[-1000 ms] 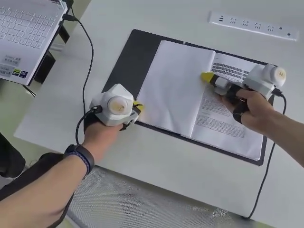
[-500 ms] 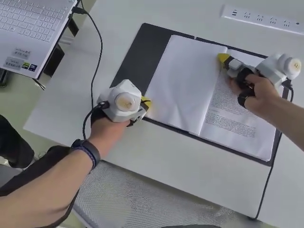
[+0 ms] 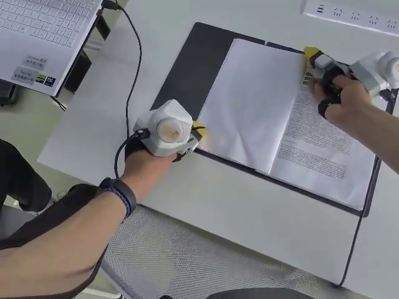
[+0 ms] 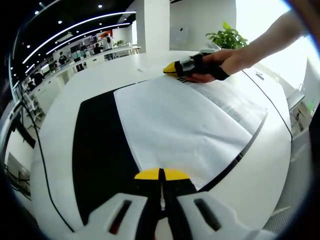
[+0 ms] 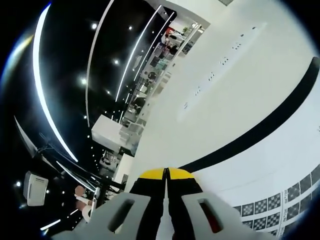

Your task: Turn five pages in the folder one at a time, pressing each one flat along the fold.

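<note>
The black folder (image 3: 187, 68) lies open on the white table. A blank white page (image 3: 255, 99) lies on its left half and a printed page (image 3: 324, 143) on its right. My left gripper (image 3: 198, 131) is shut, its yellow tips resting at the blank page's near left corner. In the left gripper view its tips (image 4: 161, 173) sit over the black cover (image 4: 100, 150), just short of the page (image 4: 185, 125). My right gripper (image 3: 310, 55) is shut and presses down at the top end of the fold. In its own view the tips (image 5: 166, 173) lie on the printed page (image 5: 295, 195) by the folder's black edge (image 5: 260, 130).
A white laptop (image 3: 43, 31) sits at the far left, with a black cable (image 3: 134, 62) running past the folder. A white power strip (image 3: 355, 15) lies beyond the folder's top edge. A mesh chair seat (image 3: 187, 255) shows below the table's near edge.
My right gripper has slid up along the fold, from mid-page to the folder's top edge. The left gripper has stayed at the blank page's corner. The head view has shifted.
</note>
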Available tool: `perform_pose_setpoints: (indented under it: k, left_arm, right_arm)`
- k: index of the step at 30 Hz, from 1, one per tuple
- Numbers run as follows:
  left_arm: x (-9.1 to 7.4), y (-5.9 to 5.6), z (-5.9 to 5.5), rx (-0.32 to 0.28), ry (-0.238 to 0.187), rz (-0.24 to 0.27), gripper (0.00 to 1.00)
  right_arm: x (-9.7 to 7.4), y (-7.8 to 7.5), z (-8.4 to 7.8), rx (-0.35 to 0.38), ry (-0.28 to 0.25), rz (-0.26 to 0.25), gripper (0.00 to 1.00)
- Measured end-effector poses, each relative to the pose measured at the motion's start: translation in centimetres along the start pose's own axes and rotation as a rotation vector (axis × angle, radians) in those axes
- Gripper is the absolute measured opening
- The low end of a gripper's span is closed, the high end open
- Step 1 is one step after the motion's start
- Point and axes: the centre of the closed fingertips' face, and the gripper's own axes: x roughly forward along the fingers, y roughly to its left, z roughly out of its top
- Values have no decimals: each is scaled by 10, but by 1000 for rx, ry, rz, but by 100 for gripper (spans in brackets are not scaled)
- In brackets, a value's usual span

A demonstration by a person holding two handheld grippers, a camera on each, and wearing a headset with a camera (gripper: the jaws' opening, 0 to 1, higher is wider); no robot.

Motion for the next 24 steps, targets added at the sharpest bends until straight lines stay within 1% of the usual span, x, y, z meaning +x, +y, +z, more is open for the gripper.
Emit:
perform_pose_setpoints:
  k: [5, 7, 9, 11, 14, 17, 19, 24]
  left_arm:
    - [0, 1, 0, -6, -2, -2, 0]
    - [1, 1, -1, -12, -4, -1, 0]
    - [2, 2, -1, -17, -6, 2, 0]
    - [1, 1, -1, -18, -6, 3, 0]
    - [0, 0, 0, -19, -5, 3, 0]
    - [-1, 0, 0, -19, -4, 0, 0]
    - [-1, 0, 1, -24, -3, 0, 0]
    - [-2, -1, 1, -25, 0, -2, 0]
  right_arm:
    - [-4, 4, -6, -51, 36, 22, 0]
    - [-6, 5, -10, -48, 58, 40, 0]
    - [-10, 7, -13, -48, 76, 44, 0]
    - [-16, 10, -19, -76, 100, 52, 0]
    - [-21, 12, -26, -80, 128, 67, 0]
    - [-26, 13, -33, -103, 157, 71, 0]
    - [-31, 14, -39, -127, 171, 76, 0]
    - [-44, 16, -52, -119, 180, 97, 0]
